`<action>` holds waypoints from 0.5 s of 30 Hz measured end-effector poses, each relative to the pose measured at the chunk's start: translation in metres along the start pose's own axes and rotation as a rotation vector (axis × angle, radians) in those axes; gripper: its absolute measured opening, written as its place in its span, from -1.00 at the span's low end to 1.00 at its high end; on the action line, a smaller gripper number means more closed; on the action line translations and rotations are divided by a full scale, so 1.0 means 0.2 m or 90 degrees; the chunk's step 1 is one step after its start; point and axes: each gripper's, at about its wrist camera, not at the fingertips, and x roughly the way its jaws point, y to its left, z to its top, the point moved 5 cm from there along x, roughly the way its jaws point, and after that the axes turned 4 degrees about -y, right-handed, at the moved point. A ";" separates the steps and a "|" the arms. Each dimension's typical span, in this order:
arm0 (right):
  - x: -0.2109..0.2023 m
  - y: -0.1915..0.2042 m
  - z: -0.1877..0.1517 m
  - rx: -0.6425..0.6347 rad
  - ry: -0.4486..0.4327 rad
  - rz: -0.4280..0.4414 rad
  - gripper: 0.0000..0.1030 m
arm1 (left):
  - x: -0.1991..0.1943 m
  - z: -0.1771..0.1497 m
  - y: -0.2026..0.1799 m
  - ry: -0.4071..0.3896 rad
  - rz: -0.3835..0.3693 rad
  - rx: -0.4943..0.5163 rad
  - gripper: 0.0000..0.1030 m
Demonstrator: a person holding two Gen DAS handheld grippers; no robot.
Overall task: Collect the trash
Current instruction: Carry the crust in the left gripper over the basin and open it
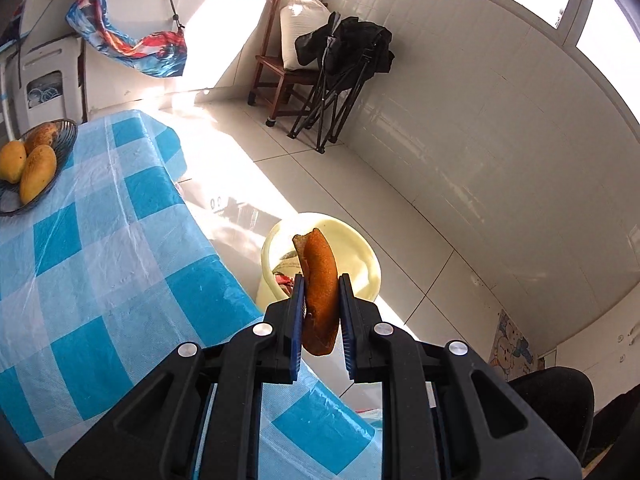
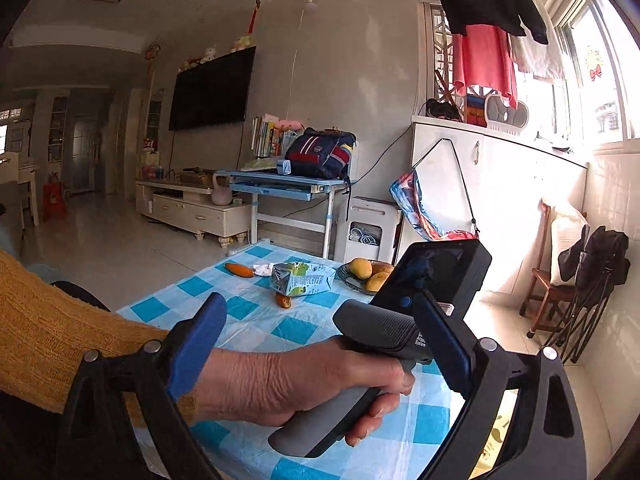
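Note:
In the left wrist view my left gripper is shut on a curved orange-brown fruit peel, held upright past the table's edge. A pale yellow bin stands on the floor right behind and below it, with some trash inside. In the right wrist view my right gripper is open wide with nothing held; a hand gripping the other gripper's grey handle crosses in front of it. On the checked table lie a crushed green-and-white carton, an orange peel, a white tissue and a small orange scrap.
A wire basket of mangoes sits at the table's far side. The blue-and-white cloth covers the table. A wooden chair and a folded black chair stand by the tiled wall. Tiled floor lies around the bin.

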 end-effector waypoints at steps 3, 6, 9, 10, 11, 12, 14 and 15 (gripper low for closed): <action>0.00 -0.13 0.03 0.047 -0.011 -0.028 0.79 | 0.14 0.05 -0.14 0.022 -0.021 0.022 -0.69; 0.02 -0.25 0.02 0.080 -0.002 -0.066 0.79 | 0.30 0.10 -0.26 0.054 -0.031 0.045 -0.69; 0.04 -0.36 -0.02 0.113 0.024 -0.100 0.79 | 0.50 0.14 -0.30 0.101 -0.023 0.041 -0.66; 0.05 -0.39 -0.03 0.126 0.031 -0.108 0.79 | 0.57 0.15 -0.30 0.114 -0.018 0.033 -0.59; 0.05 -0.42 -0.03 0.139 0.037 -0.116 0.79 | 0.64 0.16 -0.29 0.127 -0.016 0.021 -0.52; 0.05 -0.45 -0.04 0.150 0.041 -0.124 0.79 | 0.69 0.17 -0.28 0.137 -0.012 0.006 -0.37; 0.05 -0.48 -0.05 0.160 0.047 -0.136 0.80 | 0.78 0.18 -0.27 0.147 -0.002 -0.019 -0.21; 0.05 -0.49 -0.06 0.159 0.052 -0.143 0.80 | 0.80 0.18 -0.27 0.154 0.000 -0.027 -0.20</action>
